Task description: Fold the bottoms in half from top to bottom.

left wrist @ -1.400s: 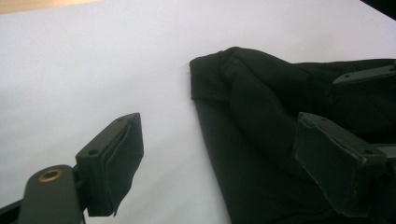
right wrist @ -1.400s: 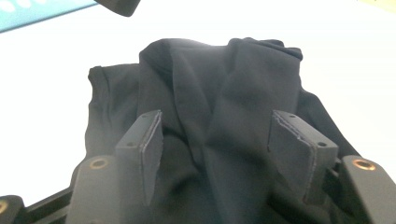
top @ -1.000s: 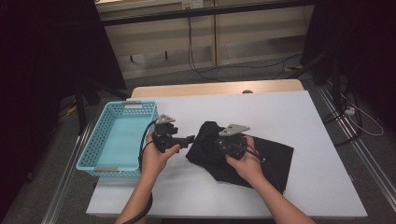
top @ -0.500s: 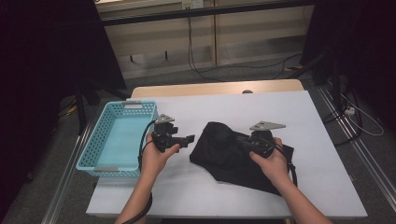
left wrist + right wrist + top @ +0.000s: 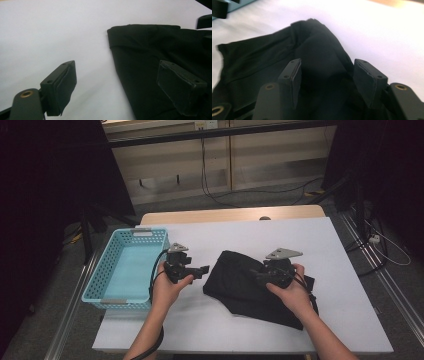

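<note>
One black garment (image 5: 250,285) lay on the white table (image 5: 350,320), just right of centre in the high view, partly folded, with a raised hump at its 1 o'clock side and a flat hemmed edge toward 9 o'clock. The turquoise basket (image 5: 125,270) stood well apart from it at 9 o'clock.

The left gripper (image 5: 202,270) was held beside the garment's 9 o'clock edge, jaws spread and holding nothing; in the left gripper view one pad (image 5: 66,82) sat over bare table and the other over cloth, neither pressing.

The right gripper (image 5: 256,275) sat over the garment's middle. Its jaws had just been opening; in the right gripper view the hump of cloth (image 5: 322,50) rose between the pads without being pinched, so the cloth was released.

Handling judgement: the fabric appeared light, limp and non-fragile. It would sag and unfold when lifted and would likely slide on the smooth table. Recommended grip points were the hemmed edge at 9 o'clock and a corner, pinching all layers.
</note>
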`<state>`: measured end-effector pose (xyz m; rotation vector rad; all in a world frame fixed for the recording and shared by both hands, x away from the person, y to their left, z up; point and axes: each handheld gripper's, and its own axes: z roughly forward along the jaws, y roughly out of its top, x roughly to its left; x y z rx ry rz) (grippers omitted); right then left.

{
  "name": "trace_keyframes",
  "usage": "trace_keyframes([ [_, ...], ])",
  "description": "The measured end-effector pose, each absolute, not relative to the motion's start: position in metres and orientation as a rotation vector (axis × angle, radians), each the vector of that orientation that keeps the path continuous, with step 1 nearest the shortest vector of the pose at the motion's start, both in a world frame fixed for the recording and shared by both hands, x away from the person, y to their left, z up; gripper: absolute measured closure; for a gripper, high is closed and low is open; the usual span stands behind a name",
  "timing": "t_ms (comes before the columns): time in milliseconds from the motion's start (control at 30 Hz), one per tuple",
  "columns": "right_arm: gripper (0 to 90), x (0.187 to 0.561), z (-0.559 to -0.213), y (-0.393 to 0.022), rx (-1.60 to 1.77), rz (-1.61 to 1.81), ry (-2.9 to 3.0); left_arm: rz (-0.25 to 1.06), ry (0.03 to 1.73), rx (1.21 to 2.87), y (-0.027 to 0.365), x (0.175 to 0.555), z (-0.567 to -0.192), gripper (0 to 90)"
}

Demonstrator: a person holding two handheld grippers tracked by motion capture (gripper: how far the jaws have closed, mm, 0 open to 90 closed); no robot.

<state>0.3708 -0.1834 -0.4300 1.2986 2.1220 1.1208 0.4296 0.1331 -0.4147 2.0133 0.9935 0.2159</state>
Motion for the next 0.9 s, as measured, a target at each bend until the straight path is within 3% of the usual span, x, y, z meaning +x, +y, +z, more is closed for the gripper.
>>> trace_keyframes([
  [100,46.8,0.379,-0.439,-0.181,1.322,1.098,2.139,0.213,0.991,2.017,0.132,0.430,-0.415,16.2],
  [200,69.8,0.386,-0.443,-0.183,1.314,1.096,2.153,0.210,0.992,2.017,0.132,0.429,-0.416,16.2],
  [233,81.4,0.387,-0.444,-0.185,1.312,1.093,2.155,0.211,0.990,2.018,0.132,0.430,-0.416,16.2],
  [333,85.4,0.391,-0.441,-0.191,1.318,1.102,2.150,0.211,0.988,2.022,0.132,0.430,-0.416,16.2],
  [433,84.3,0.391,-0.437,-0.199,1.355,1.131,2.103,0.213,0.986,2.025,0.132,0.430,-0.416,16.2],
  [500,73.1,0.390,-0.436,-0.203,1.379,1.073,2.086,0.212,0.989,2.019,0.132,0.429,-0.416,16.2],
  [900,47.5,0.365,-0.429,-0.203,1.325,1.063,2.133,0.207,0.982,2.032,0.131,0.428,-0.417,16.0],
])
